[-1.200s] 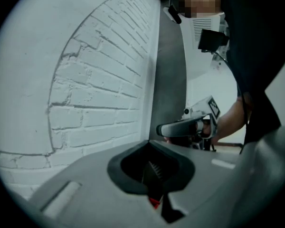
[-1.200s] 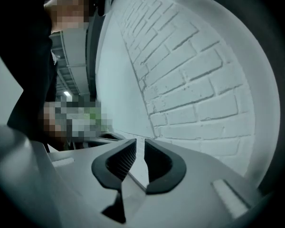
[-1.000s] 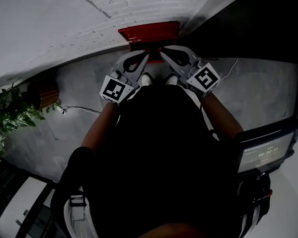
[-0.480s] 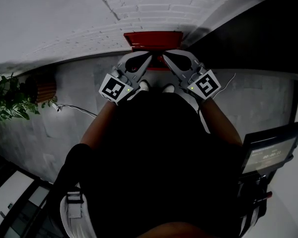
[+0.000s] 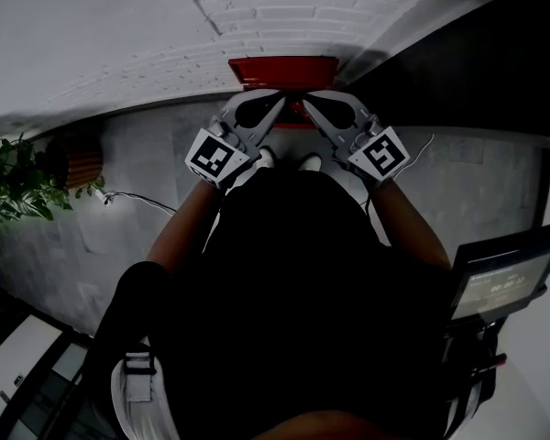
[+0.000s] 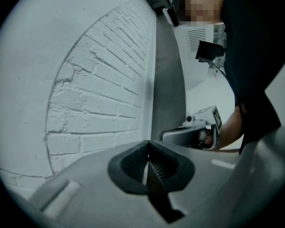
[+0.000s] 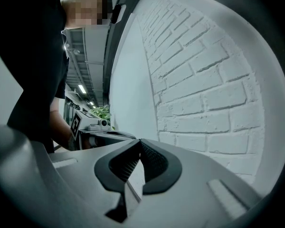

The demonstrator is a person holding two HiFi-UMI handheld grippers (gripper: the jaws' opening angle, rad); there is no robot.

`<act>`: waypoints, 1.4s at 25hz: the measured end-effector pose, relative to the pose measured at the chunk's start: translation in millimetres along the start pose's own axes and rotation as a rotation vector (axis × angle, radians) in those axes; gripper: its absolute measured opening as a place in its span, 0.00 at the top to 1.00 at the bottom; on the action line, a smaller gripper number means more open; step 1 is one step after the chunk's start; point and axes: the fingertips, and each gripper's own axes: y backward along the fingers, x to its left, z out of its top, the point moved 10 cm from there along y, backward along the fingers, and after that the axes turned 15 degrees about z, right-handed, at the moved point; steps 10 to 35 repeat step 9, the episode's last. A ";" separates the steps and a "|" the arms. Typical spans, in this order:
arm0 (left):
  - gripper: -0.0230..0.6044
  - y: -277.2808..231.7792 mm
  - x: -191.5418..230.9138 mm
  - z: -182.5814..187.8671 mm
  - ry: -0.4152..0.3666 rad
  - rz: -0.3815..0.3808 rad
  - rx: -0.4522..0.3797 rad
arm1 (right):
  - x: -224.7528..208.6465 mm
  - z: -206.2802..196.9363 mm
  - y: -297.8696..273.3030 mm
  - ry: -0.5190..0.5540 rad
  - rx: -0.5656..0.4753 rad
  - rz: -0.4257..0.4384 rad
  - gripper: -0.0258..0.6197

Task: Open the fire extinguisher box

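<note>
Where the white brick wall (image 5: 284,7) meets the grey floor (image 5: 156,149), the red box (image 5: 282,68) sits against the wall's foot, at the top middle of the head view. Its long axis runs left to right along the wall, and its broad face is turned toward the person. The left gripper (image 5: 275,104) and right gripper (image 5: 304,104) slant inward over its near edge and cover part of it, their tips close together. I cannot tell whether they touch the box. Two light shoes (image 5: 268,157) stand just short of it, and the person's dark torso hides the floor below them.

A plant (image 5: 14,186) stands well to the left, with a thin cable (image 5: 137,202) on the floor beside it. A screen (image 5: 504,278) is at the right edge.

Neither gripper view shows the box. The left gripper view shows brick, a grey strip and the other gripper in a hand (image 6: 228,127). The right gripper view shows brick and ceiling lights (image 7: 80,88).

In both gripper views the fingers are closed tip to tip, with nothing between them.
</note>
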 end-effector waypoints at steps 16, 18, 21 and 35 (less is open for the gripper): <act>0.96 0.2 -2.7 -4.0 -0.003 -0.007 -0.002 | 5.6 -7.1 2.8 -0.023 0.000 -0.014 0.94; 0.96 0.2 -2.7 -4.0 -0.003 -0.007 -0.002 | 5.6 -7.1 2.8 -0.023 0.000 -0.014 0.94; 0.96 0.2 -2.7 -4.0 -0.003 -0.007 -0.002 | 5.6 -7.1 2.8 -0.023 0.000 -0.014 0.94; 0.96 0.2 -2.7 -4.0 -0.003 -0.007 -0.002 | 5.6 -7.1 2.8 -0.023 0.000 -0.014 0.94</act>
